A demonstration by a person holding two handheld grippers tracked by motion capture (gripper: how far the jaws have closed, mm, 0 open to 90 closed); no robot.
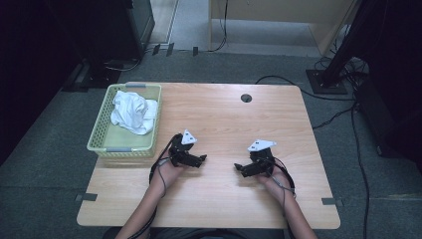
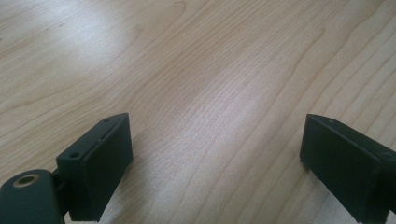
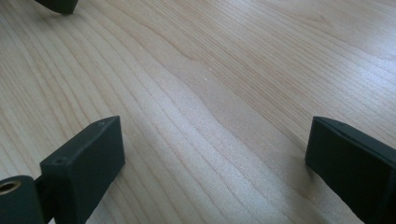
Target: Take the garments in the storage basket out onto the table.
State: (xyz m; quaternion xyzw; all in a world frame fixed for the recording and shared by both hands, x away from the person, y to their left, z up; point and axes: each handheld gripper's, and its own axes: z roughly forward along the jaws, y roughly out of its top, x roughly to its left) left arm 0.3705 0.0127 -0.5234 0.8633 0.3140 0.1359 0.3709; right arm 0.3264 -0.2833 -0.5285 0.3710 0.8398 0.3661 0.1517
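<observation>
1. Setup: person at wooden worktop (image 1: pixel 224 119); forearms come in from the near edge, one hand-held gripper per hand, both resting low on the bare mid area.
2. Left hand-held gripper (image 1: pixel 201 160): jaws spread wide, nothing btwn them. Its own view gives just wood grain btwn the two black pads (image 2: pixel 100 161). Tips point toward centre of worktop.
3. Right hand-held gripper (image 1: pixel 239 168): also wide open, empty. Own view: bare wood btwn pads (image 3: pixel 86 158); a dark corner at top-left of that view is prob. the other gripper's tip, can't confirm.
4. The two grippers face each other, apart, w/ a gap of bare wood btwn the tips.
5. Thing nearest to hand: white cloth (image 1: pixel 133 111), crumpled in a heap inside the yellow-green mesh basket (image 1: pixel 104 134) at the far-left part of worktop. Cloth sits toward basket's far end; near end of basket floor is bare. Basket is just beside the left gripper, well apart from the right.
6. Handling (judged): cloth looks soft, light, limp, so it will drape and sag, not hold shape. Not fragile, not slippery; folds should bunch easily under the pads. May unfurl when lifted and drag on the basket wall.
7. Where to grip (judged): pinch a raised fold or ridge on top of the heap, not the flat parts; left gripper is the obvious one for reach. Come down from above to clear the rim. If spreading is wanted, 2nd gripper takes an edge or corner once it hangs free.
8. Cloth's edges and corners can't be made out in the heap from the high view.
</observation>
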